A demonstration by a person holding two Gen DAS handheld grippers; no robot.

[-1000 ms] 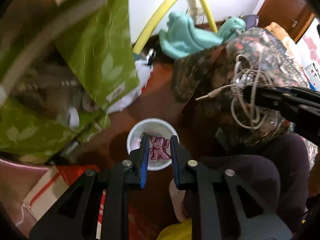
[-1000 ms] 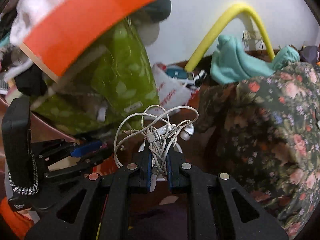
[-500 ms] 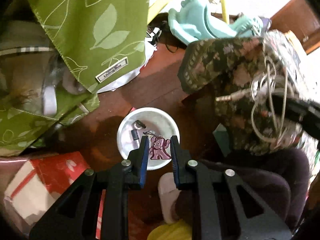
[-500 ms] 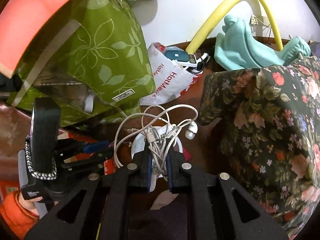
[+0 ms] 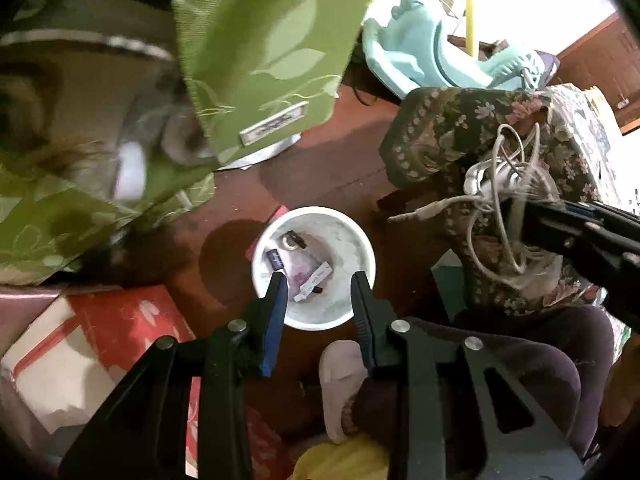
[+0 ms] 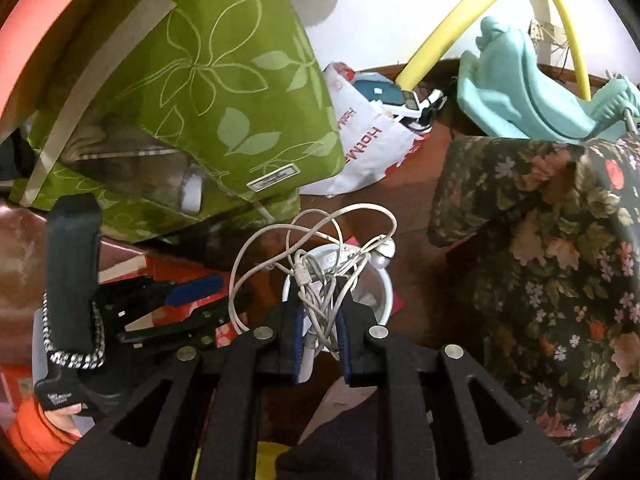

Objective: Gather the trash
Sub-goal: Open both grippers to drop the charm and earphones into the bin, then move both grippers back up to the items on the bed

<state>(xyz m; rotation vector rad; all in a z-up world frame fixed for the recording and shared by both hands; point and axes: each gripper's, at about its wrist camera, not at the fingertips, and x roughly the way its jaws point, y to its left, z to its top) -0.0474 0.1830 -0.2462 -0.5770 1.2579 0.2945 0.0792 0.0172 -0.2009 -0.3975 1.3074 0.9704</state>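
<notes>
Left gripper (image 5: pixel 318 286) jaws have just parted, empty, the pink bear charm now dropped into the white cup (image 5: pixel 314 268) below; right gripper (image 6: pixel 320 312), loosening, still carries the tangled earphone cable (image 6: pixel 316 276).

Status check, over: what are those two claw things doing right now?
Left hand-held gripper open, empty, above white bucket. Right hand-held gripper loosening, tangled white cables between its jaws. Nothing blocking.

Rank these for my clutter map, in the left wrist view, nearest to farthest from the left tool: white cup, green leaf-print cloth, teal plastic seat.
1. White cup, just beyond the fingertips.
2. Green leaf-print cloth, upper left.
3. Teal plastic seat, top, by the wall.
</notes>
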